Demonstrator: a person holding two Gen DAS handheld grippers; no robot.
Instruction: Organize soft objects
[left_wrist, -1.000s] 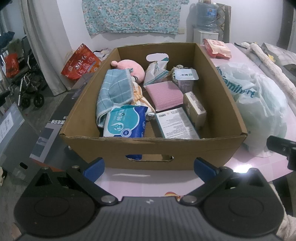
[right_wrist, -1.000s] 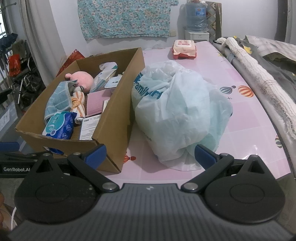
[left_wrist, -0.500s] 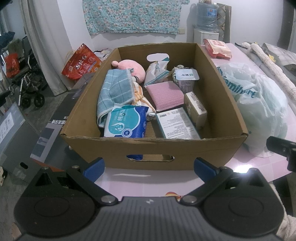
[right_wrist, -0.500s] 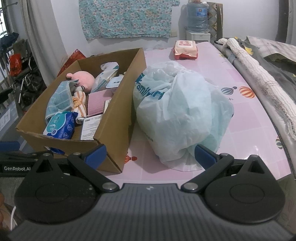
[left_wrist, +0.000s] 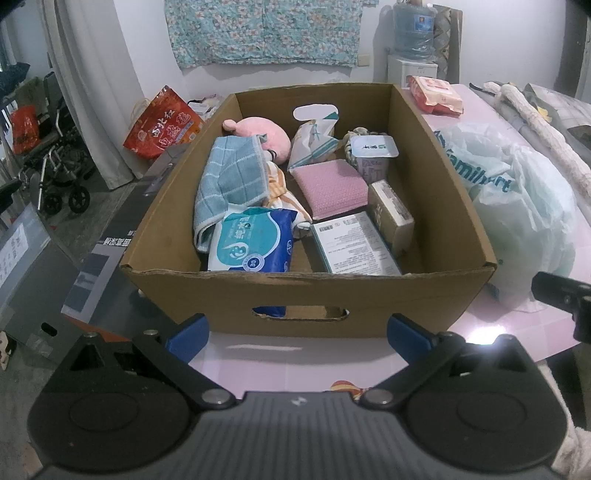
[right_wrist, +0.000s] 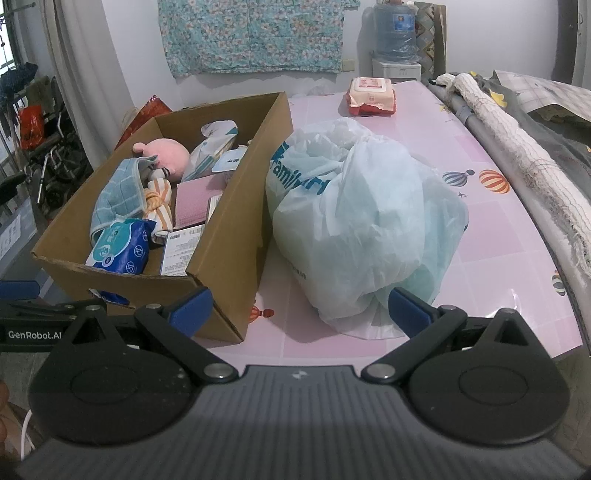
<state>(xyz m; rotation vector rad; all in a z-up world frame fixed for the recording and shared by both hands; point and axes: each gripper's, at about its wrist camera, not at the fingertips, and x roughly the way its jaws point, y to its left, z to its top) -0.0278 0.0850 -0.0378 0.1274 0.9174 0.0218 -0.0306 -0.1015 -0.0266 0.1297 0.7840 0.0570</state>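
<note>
Left tool (left_wrist: 295, 328) spread, empty, facing cardboard box (left_wrist: 310, 295); right tool (right_wrist: 299, 304) spread, empty, plastic bag (right_wrist: 365, 229) at 12 o'clock

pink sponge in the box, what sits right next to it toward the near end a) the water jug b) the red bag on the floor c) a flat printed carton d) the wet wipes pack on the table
c: in the left wrist view the flat printed carton lies just in front of the pink sponge inside the cardboard box, toward the near wall.
</note>
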